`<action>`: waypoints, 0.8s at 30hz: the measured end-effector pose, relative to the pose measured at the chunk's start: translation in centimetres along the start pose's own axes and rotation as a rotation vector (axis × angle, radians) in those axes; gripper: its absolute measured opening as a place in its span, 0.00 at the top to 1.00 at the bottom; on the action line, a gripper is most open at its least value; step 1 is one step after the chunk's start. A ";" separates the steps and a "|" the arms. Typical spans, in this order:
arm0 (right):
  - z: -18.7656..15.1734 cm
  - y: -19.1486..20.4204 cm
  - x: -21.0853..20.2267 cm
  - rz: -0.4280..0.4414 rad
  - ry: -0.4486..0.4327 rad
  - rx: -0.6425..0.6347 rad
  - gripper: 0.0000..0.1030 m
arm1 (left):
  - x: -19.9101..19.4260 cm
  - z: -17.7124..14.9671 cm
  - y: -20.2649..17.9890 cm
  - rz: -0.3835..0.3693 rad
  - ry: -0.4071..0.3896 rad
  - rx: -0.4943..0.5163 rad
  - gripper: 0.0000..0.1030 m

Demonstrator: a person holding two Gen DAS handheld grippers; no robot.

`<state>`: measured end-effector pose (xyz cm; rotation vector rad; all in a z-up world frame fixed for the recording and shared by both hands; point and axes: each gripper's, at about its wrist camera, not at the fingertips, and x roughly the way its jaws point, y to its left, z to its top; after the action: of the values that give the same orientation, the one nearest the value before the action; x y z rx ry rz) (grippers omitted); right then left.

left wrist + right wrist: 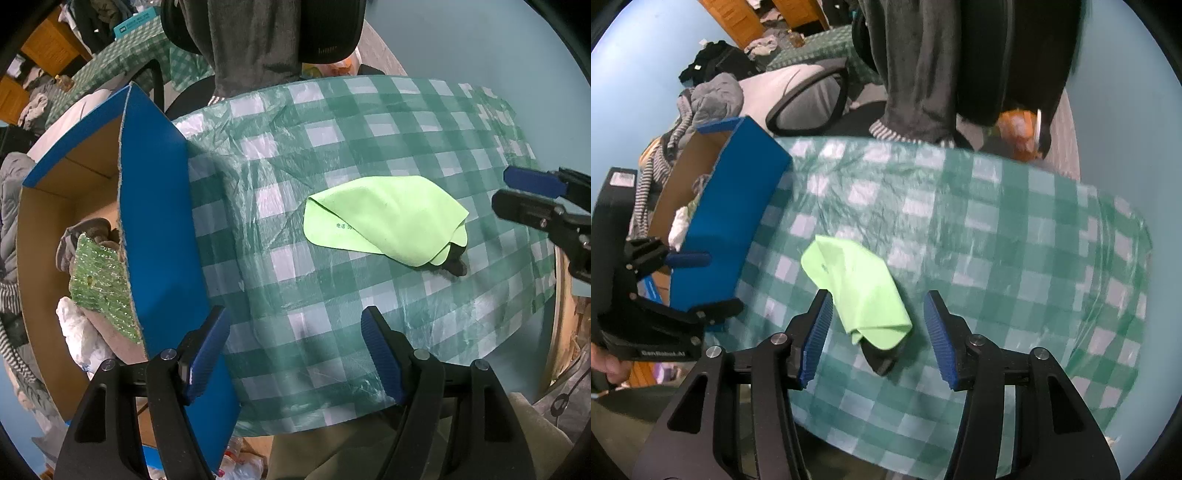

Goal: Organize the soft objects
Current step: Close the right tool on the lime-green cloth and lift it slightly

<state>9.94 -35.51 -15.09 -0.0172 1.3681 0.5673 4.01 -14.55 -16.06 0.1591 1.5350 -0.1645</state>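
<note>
A light green cloth [384, 218] lies folded on the green checked tablecloth [332, 122], with a small dark object [456, 264] poking out under its near corner. My left gripper [295, 347] is open and empty, over the table's near edge beside the blue box [155, 206]. My right gripper [877, 332] is open, its jaws either side of the cloth's [860, 291] near end and just short of it. The right gripper also shows at the right edge of the left wrist view [524, 192]. The left gripper shows at the left of the right wrist view [698, 284].
The blue cardboard box stands open at the table's left edge and holds a sparkly green sponge cloth [103, 280], a white bag [81, 332] and a grey item. An office chair [812, 99] and hanging dark clothes [912, 66] are behind the table.
</note>
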 end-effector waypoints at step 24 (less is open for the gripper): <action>-0.8 -0.7 5.2 0.088 0.066 -0.007 0.52 | 1.3 0.2 -0.2 0.022 0.026 0.007 0.27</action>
<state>9.93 -34.43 -20.28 0.0184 1.4365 0.6499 4.20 -14.83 -17.37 0.1839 1.5581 -0.1514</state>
